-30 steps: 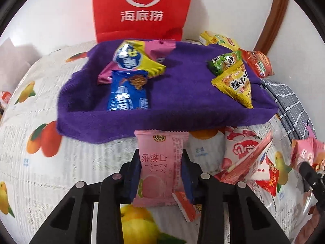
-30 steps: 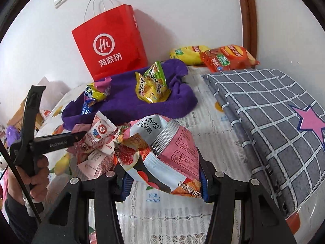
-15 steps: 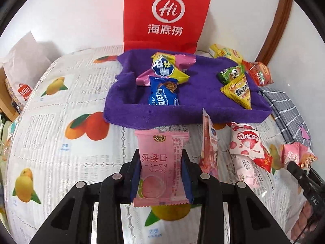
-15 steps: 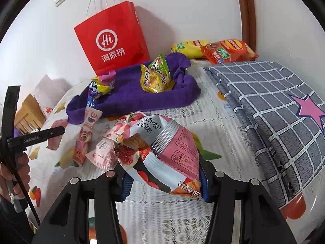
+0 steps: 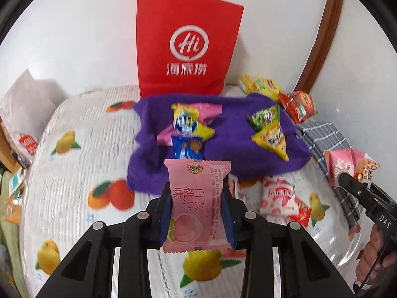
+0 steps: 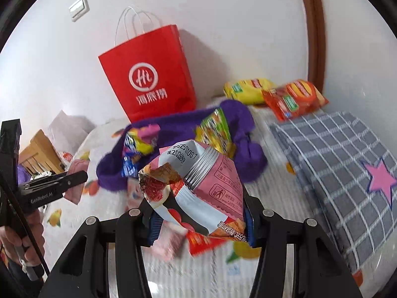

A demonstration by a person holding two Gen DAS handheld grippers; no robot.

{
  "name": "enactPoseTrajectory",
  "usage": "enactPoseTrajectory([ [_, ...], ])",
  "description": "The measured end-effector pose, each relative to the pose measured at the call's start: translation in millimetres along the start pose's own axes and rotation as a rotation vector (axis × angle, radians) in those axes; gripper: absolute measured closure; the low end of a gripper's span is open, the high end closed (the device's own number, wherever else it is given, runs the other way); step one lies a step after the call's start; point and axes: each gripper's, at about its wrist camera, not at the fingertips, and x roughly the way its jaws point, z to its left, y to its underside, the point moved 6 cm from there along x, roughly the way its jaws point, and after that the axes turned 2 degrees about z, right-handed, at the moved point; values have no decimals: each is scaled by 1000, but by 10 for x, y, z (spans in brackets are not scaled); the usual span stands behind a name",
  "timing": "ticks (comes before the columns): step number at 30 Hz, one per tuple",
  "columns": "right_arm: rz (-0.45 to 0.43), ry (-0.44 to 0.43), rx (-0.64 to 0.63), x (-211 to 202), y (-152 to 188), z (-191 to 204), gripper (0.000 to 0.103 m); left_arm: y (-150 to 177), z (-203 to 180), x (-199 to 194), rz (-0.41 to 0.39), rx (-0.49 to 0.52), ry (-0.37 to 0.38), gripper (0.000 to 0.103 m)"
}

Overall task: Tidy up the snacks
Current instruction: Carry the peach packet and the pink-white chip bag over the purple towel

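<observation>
My left gripper is shut on a pink peach snack packet, held above the fruit-print sheet in front of the purple towel. On the towel lie a yellow-pink packet, a blue packet and two triangular packets. My right gripper is shut on a pink and white snack bag, raised over loose packets. The towel also shows in the right wrist view.
A red paper bag stands against the wall behind the towel. Yellow and red chip bags lie at the back right. A grey checked blanket covers the right. Loose pink packets lie before the towel.
Both grippers have risen and pulled back with their packets. The red bag now shows in full and the towel looks farther away in the left wrist view.
</observation>
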Motion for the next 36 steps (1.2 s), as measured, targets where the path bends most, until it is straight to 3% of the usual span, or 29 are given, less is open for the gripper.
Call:
enactPoseTrajectory([
  [10, -45, -27, -56, 290, -775, 381, 52, -719, -80, 33, -57, 26, 30, 69],
  [18, -26, -40, -32, 694, -996, 337, 52, -1141, -81, 266, -80, 3, 8, 69],
  [26, 14, -55, -29, 1180, -952, 329, 52, -1145, 86, 694, -16, -22, -8, 69],
  [36, 43, -90, -32, 1518, -801, 349, 51, -1060, 151, 939, 43, -31, -10, 69],
])
